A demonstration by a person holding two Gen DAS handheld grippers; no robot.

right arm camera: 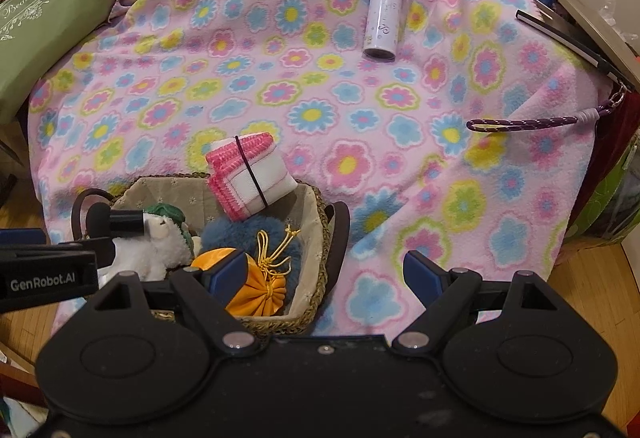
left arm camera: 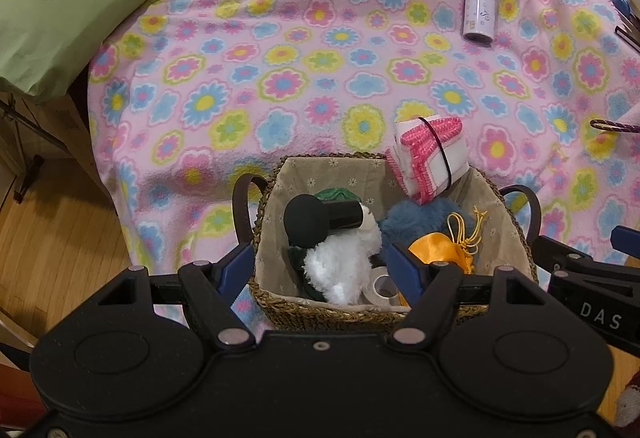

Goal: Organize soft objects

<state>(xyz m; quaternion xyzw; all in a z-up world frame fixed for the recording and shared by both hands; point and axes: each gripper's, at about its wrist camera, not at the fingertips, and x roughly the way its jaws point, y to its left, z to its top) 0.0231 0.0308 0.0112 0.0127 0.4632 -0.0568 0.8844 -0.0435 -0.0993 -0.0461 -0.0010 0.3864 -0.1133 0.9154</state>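
A woven basket with a beige floral lining and dark loop handles stands at the near edge of a bed-like spread covered by a pink flowered blanket. Inside it lie a white plush toy with a black cylinder resting across it, a blue furry item, an orange satin drawstring pouch with a gold cord, and a roll of tape. A folded white-and-pink cloth bundle, bound with a black band, leans tilted on the basket's far rim.

The left claw hovers over the basket, its blue-padded jaws apart and gripping nothing. The right claw hangs just beside the basket's right side, jaws wide and empty.

A lilac bottle lies near the blanket's far right corner, a purple cord loop by the right edge, and a green pillow at the far left.
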